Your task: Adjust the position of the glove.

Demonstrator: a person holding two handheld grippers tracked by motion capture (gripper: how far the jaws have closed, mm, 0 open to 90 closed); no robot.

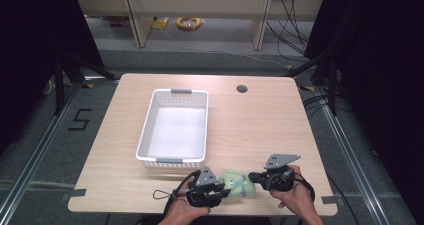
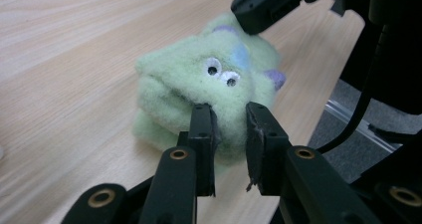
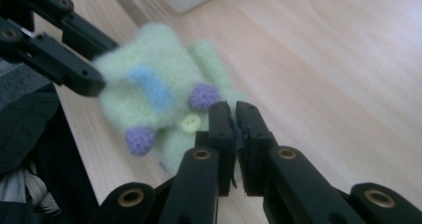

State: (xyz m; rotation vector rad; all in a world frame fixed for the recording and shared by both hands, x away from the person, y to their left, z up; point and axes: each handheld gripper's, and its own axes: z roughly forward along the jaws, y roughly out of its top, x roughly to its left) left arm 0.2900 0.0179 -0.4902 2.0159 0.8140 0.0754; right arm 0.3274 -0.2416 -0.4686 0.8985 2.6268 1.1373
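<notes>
While both hands rest at the near edge of the tabletop (image 1: pixel 250 130), a pale green plush toy (image 1: pixel 238 182) lies between the two tools, just in from that edge and right of its middle. The left gripper (image 2: pixel 228 115) has its jaws drawn close around a fold of the toy's fuzzy front, below the stitched eyes, and the fabric bunches between the pads. The right gripper (image 3: pixel 234 115) comes at the toy from the opposite side; its jaws are pressed nearly together, pinching the toy's edge beside a small yellow-green button (image 3: pixel 189 122) and purple knobs. A white slotted basket (image 1: pixel 146 140) stands left of centre, toward the far edge, apart from the toy.
</notes>
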